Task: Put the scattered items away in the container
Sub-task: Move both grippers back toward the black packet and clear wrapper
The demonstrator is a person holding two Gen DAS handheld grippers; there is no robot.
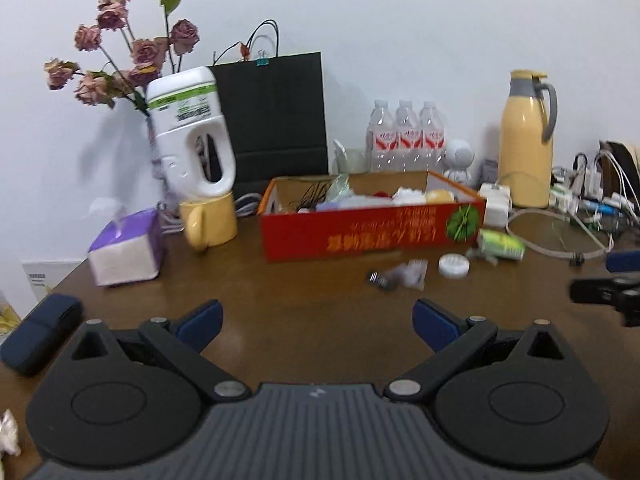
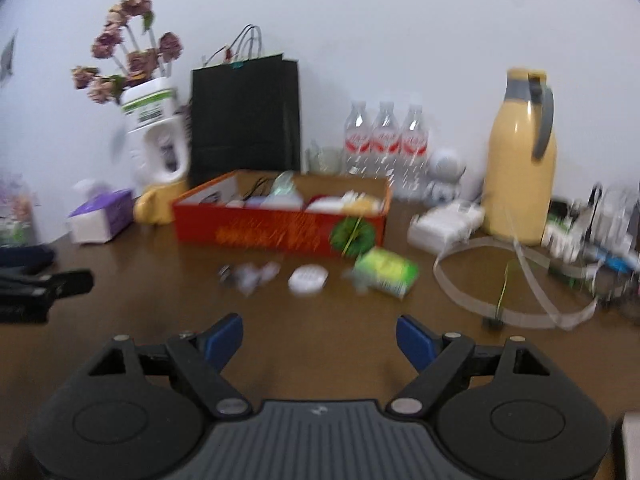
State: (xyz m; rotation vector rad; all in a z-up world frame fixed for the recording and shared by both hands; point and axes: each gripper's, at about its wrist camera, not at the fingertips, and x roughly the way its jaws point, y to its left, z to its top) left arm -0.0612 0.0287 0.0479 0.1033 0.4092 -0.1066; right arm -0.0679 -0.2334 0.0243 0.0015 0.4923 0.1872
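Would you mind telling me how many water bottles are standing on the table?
3. The water bottles stand side by side at the back by the wall, behind the red box, between the black bag and the yellow flask. More could be hidden.

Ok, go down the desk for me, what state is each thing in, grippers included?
Left gripper: open, holding nothing.
Right gripper: open, holding nothing.
Red box: open-topped, partly filled.
White round lid: loose on the desk.
Green packet: lying flat outside the box.
Crumpled wrapper: loose on the desk.
Yellow thermos: upright, lid on.
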